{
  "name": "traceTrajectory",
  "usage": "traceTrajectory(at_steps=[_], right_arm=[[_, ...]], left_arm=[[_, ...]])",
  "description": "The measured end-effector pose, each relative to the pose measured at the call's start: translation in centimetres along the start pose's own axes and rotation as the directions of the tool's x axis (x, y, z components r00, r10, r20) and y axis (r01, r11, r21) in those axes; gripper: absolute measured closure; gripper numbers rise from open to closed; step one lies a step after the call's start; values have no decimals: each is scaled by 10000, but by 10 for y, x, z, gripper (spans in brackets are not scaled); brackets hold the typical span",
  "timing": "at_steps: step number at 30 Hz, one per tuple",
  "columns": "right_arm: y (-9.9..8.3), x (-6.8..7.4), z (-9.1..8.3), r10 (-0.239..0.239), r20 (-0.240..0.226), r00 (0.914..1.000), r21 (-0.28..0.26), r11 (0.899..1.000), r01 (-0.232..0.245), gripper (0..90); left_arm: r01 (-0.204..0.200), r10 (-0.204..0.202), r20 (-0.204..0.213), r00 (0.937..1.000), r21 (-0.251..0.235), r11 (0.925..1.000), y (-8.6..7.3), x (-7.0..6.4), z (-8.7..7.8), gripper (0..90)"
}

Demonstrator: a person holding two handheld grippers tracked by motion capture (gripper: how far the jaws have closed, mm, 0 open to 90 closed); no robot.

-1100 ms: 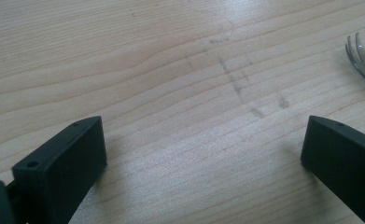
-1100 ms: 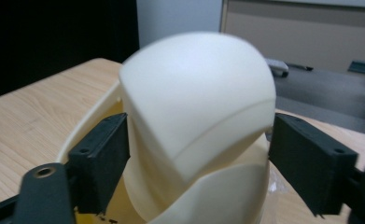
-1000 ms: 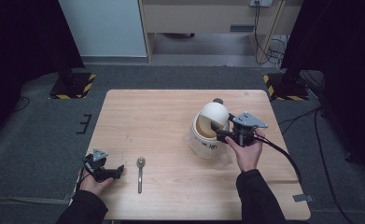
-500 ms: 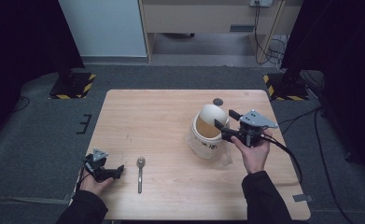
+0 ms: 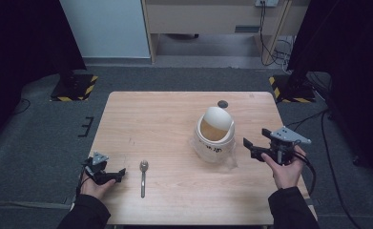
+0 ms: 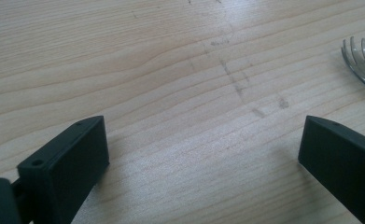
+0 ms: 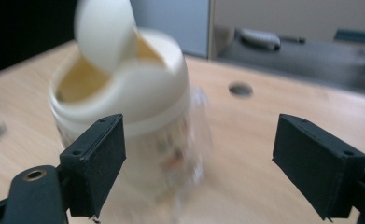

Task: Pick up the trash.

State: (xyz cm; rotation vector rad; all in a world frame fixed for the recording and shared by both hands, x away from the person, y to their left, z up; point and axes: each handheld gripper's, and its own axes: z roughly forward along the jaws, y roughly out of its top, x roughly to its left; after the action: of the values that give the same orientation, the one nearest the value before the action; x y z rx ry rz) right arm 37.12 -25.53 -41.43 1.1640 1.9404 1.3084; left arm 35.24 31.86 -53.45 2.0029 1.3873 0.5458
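Right gripper (image 5: 252,149), held in the person's right hand (image 5: 285,168) near the table's right edge, stands with its jaws wide apart and nothing between them; it points toward the cream bin (image 5: 214,135) and lies just beside it without touching. Seen along the right gripper (image 7: 199,158) in its own view, the cream bin (image 7: 124,116) sits ahead and to the left, blurred, its swing lid (image 7: 104,32) tipped up so that the yellowish inside shows. From above, the swing lid (image 5: 218,118) is likewise tilted open, and a clear plastic liner (image 5: 231,162) spreads round the bin's base on the wooden table (image 5: 155,119). A small dark round hole (image 5: 222,103) marks the tabletop behind the bin.

Left gripper (image 5: 119,174), held in the left hand (image 5: 96,186) at the near left corner, also has its jaws apart and empty, resting low over the wood; in the left gripper view (image 6: 203,154) bare grain lies between them. A metal spork (image 5: 143,177) lies flat just beside this gripper, handle toward the person; its tined head (image 6: 363,60) appears at the upper right of the left gripper view, well apart from the bin.
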Motion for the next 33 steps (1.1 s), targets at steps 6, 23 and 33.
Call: traceTrajectory(at_steps=[6, 23, 33], right_arm=[[-44, -17, 3, -101, 431, 9990, 968, 9953, 59, 190], [-74, -30, 22, 127, 800, 9967, 2924, 9556, -357, 124], [-74, -28, 25, -37, 666, 9978, 2963, 9549, -163, 126]], left_arm=[[379, -389, 220, 9990, 442, 9983, 5, 0, -8, 164], [-608, 541, 1899, 9803, 300, 9977, 24, -77, -10, 359], [-1250, 1059, 1636, 9808, 1117, 9858, 25, -97, 0, 461]])
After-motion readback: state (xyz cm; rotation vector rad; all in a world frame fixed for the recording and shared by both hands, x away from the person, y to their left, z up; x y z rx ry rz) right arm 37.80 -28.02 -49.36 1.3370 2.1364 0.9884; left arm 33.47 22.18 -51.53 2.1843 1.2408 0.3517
